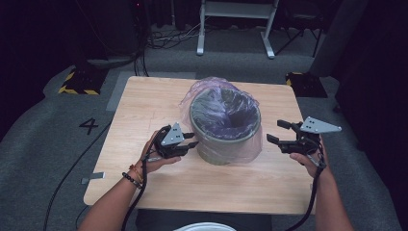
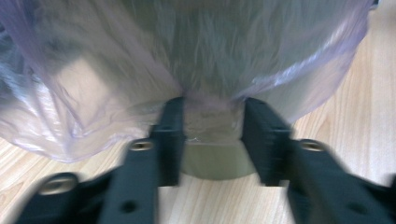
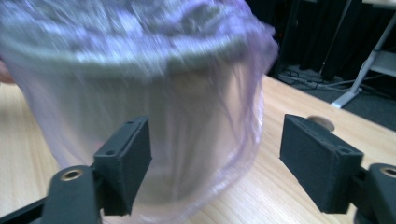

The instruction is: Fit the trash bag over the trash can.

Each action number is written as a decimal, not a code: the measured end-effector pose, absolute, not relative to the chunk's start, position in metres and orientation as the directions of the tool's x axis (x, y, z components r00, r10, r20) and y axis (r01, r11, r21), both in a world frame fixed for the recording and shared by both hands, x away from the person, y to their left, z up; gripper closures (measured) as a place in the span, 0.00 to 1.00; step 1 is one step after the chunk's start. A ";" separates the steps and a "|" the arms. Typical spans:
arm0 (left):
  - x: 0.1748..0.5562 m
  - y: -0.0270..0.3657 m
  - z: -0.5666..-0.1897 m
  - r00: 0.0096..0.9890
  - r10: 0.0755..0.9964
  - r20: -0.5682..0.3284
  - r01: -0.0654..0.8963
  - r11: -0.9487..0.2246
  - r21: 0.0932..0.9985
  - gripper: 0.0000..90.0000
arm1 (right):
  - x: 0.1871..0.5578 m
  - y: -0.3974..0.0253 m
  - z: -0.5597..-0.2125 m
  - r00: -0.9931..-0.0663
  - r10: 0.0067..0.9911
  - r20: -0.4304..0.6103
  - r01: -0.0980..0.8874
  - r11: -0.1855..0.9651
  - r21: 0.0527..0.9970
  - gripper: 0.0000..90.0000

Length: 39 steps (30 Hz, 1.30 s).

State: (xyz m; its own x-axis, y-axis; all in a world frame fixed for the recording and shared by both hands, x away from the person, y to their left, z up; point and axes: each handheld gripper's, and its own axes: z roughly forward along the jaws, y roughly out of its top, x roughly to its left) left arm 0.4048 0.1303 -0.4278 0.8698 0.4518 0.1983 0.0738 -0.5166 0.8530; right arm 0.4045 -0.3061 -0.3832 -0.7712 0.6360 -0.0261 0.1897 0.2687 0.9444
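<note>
Evidently dressing the grey bin (image 1: 225, 129) mid-surface (image 1: 144, 101): the left claw (image 1: 191, 139) pinches the purple liner's (image 1: 211, 85) skirt to tug it down; the right claw (image 1: 280, 132) waits released alongside.

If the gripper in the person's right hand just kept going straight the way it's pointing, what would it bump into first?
Most likely the loose purple bag draped down the outside of the grey bin. The right gripper is open and aimed at it, so the film would probably be touched before the bin's wall behind it.
</note>
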 end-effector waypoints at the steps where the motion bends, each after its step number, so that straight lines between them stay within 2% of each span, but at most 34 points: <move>1: 0.406 0.130 -0.429 0.873 0.447 0.193 0.075 -0.515 0.854 0.88 | 0.402 -0.305 -0.379 -0.775 0.631 -0.026 0.183 0.263 0.947 0.27; 3: 0.408 0.131 -0.431 0.877 0.443 0.187 0.075 -0.510 0.857 1.00 | 0.399 -0.302 -0.372 -0.787 0.617 -0.033 0.162 0.258 0.953 0.26; 15: 0.411 0.123 -0.461 0.898 0.395 0.192 0.110 -0.626 0.772 1.00 | 0.404 -0.263 -0.323 -0.829 0.548 -0.111 0.067 0.295 0.953 0.28; 23: 0.413 0.131 -0.471 0.912 0.387 0.136 0.135 -0.596 0.791 1.00 | 0.428 -0.225 -0.306 -0.868 0.484 -0.107 0.089 0.364 0.927 0.28; 24: 0.412 0.132 -0.472 0.905 0.403 0.137 0.146 -0.596 0.790 0.89 | 0.431 -0.221 -0.306 -0.869 0.485 -0.103 0.100 0.375 0.922 0.27; 25: 0.410 0.133 -0.472 0.905 0.405 0.130 0.150 -0.590 0.793 0.85 | 0.434 -0.217 -0.307 -0.871 0.481 -0.100 0.107 0.386 0.916 0.27; 26: 0.409 0.135 -0.473 0.904 0.410 0.123 0.154 -0.580 0.800 0.78 | 0.437 -0.214 -0.307 -0.872 0.477 -0.107 0.108 0.401 0.910 0.27; 28: 0.406 0.138 -0.473 0.893 0.437 0.107 0.180 -0.564 0.806 0.56 | 0.441 -0.205 -0.309 -0.862 0.491 -0.124 0.121 0.436 0.892 0.26; 31: 0.402 0.147 -0.473 0.890 0.449 0.072 0.207 -0.541 0.815 0.40 | 0.448 -0.195 -0.312 -0.853 0.503 -0.140 0.139 0.477 0.868 0.27; 35: 0.397 0.156 -0.476 0.878 0.475 0.050 0.255 -0.555 0.792 0.20 | 0.453 -0.185 -0.314 -0.856 0.498 -0.142 0.163 0.519 0.839 0.26; 39: 0.389 0.167 -0.482 0.875 0.481 0.057 0.265 -0.573 0.775 0.19 | 0.457 -0.179 -0.316 -0.859 0.496 -0.123 0.201 0.549 0.811 0.26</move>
State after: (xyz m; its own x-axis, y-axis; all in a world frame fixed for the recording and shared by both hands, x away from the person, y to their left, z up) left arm 0.3888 0.1669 -0.4823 0.8746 0.4814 0.0573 0.2649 -0.5735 0.7752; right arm 0.4571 -0.1792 -0.3157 -0.8594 0.4963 -0.1230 0.2010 0.5491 0.8112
